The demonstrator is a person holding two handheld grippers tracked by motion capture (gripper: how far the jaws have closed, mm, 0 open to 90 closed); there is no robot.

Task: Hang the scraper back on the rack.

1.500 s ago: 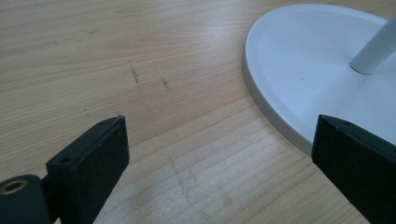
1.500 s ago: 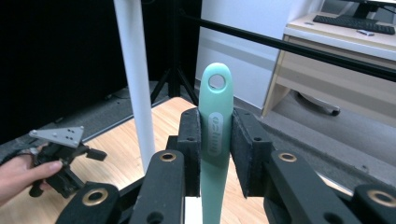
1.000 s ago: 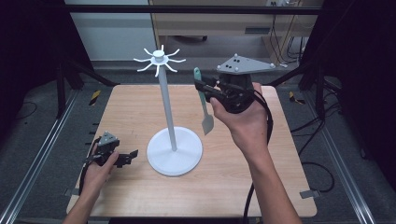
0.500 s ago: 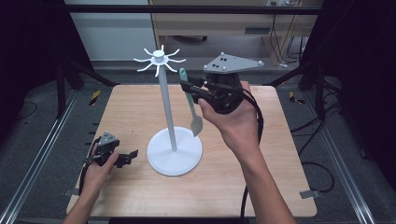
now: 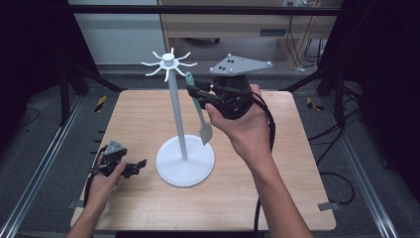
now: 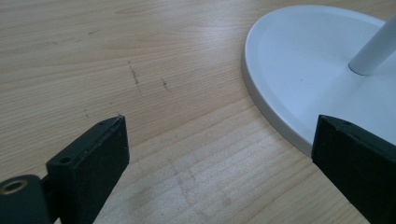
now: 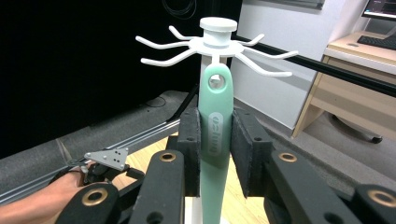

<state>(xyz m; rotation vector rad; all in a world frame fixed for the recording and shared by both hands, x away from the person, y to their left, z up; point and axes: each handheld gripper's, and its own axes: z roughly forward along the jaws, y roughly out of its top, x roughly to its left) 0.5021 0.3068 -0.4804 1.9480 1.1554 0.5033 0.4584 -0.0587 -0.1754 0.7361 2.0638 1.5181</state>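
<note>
A white hook stand (image 5: 171,94) with a round base (image 5: 185,161) rises from the middle of the wooden table (image 5: 277,163). My right gripper (image 5: 195,94) is shut on a mint-green spatula (image 5: 200,111), held upright beside the pole with its blade hanging down. In the right gripper view the spatula handle (image 7: 215,121) sits between the pads, its hanging hole just below the stand's hooks (image 7: 212,44). My left gripper (image 5: 138,166) rests low at the table's front left, open with nothing between its jaws. Its own view shows the stand base (image 6: 308,70) just ahead.
Metal rails (image 5: 39,168) run along both sides of the table. A wooden desk (image 5: 237,22) and cables stand beyond the far edge. Bare tabletop lies to the right of the stand.
My right gripper has carried the spatula leftward toward the stand's pole and hooks. The left gripper has stayed where it was.
</note>
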